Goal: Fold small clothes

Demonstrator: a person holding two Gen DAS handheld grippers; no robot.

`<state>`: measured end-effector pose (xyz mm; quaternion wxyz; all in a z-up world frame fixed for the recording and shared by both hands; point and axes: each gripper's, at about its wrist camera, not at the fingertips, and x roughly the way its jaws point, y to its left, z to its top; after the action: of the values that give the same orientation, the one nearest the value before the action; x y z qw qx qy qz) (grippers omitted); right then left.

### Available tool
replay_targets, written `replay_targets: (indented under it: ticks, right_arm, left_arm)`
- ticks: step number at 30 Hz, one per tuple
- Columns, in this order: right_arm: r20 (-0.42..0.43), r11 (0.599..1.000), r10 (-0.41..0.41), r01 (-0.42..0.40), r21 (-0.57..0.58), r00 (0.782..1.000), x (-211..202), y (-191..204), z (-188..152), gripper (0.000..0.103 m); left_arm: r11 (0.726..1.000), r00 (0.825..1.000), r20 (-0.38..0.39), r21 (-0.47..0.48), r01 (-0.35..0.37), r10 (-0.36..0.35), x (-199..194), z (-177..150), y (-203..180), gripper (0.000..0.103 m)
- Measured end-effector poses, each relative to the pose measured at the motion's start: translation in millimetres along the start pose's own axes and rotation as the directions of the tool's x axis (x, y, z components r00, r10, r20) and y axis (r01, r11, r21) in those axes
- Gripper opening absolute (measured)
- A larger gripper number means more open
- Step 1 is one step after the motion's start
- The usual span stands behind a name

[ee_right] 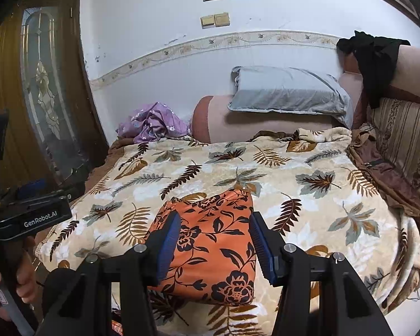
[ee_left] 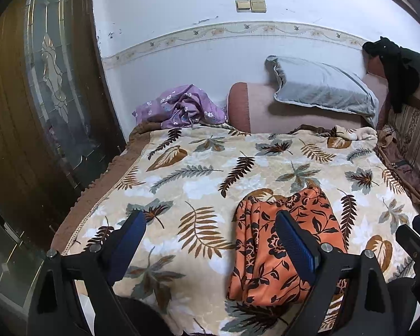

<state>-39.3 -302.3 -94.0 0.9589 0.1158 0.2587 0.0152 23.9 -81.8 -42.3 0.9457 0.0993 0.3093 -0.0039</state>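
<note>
The orange floral garment [ee_right: 210,252] lies folded into a compact, roughly rectangular bundle on the near part of the leaf-print blanket [ee_right: 308,204], its long axis running away from the cameras. Its edges are fairly even; a few creases show along its left side in the left wrist view [ee_left: 282,252].

The right gripper [ee_right: 215,247] hangs directly above the bundle, jaws spread apart, one blue pad [ee_right: 168,247] over the garment's left edge and the other near its right edge. Nothing is held between them. Whether the pads touch the cloth cannot be told.

The left gripper [ee_left: 212,245] is likewise released, jaws wide, holding nothing. It sits to the left of the bundle over bare blanket, with its right finger [ee_left: 296,247] overlapping the garment in view.

A hand [ee_right: 12,277] grips the handle of the left gripper at the left margin of the right wrist view.

Further back, a crumpled purple floral cloth [ee_left: 182,106] rests at the blanket's far left corner, beside a pink bolster [ee_left: 266,109]. A grey pillow [ee_left: 322,84] leans on the bolster. A black garment [ee_left: 397,67] is draped over the raised end at far right. A wooden door with a glass panel [ee_left: 53,64] stands at left.
</note>
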Motion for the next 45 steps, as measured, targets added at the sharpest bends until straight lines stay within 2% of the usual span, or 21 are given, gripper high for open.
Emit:
replay_targets:
  ticks: [34, 45]
  right_arm:
    - [-0.070, 1.000, -0.015, 0.015, -0.005, 0.997, 21.2, 13.5, -13.5, 0.055]
    - [-0.062, 0.999, -0.028, 0.027, -0.022, 0.998, 15.2, 23.1, -9.5, 0.055]
  left_arm:
    - [1.000, 0.999, -0.046, -0.008, -0.011, 0.011, 17.1, -7.3, 10.0, 0.094]
    - [1.000, 1.000, -0.025, -0.021, -0.006, 0.005, 6.4, -5.5, 17.9, 0.094]
